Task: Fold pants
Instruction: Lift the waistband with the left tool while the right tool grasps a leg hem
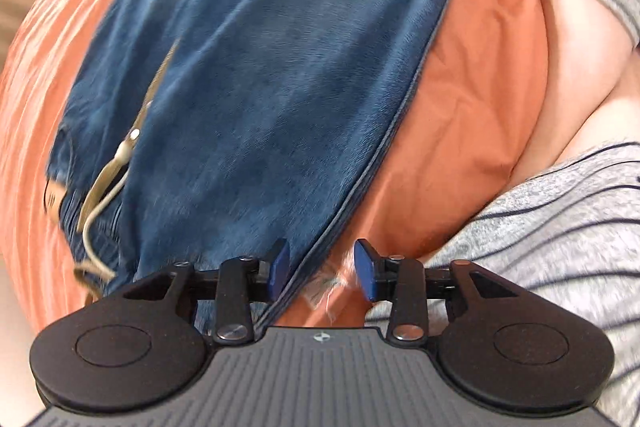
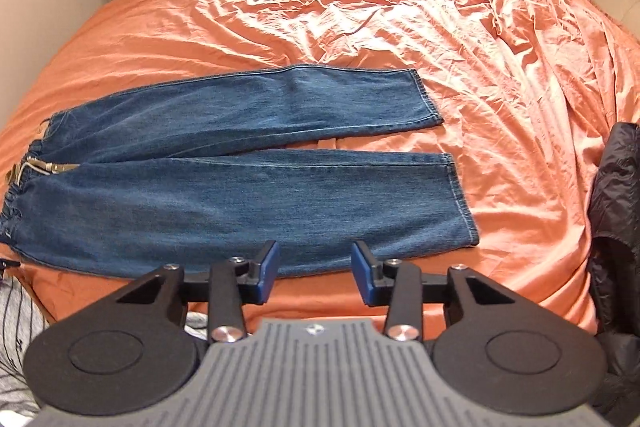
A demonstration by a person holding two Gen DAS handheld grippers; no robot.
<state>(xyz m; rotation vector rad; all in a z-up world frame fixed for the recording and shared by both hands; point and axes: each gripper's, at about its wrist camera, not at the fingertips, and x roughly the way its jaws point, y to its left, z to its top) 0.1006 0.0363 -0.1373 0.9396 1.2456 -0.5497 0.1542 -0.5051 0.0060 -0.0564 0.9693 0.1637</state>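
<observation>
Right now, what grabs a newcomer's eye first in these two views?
The blue jeans laid flat across the orange bedsheet, legs side by side, waistband and drawstring at the left of the right wrist view. The right gripper hangs open near the jeans' near edge, holding nothing. In the left wrist view the left gripper is open right above the denim's edge, a striped sleeve beside it.

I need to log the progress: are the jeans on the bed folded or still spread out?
Spread out. The jeans lie flat on the orange sheet, both legs side by side at full length, hems apart, no layer folded over.
</observation>
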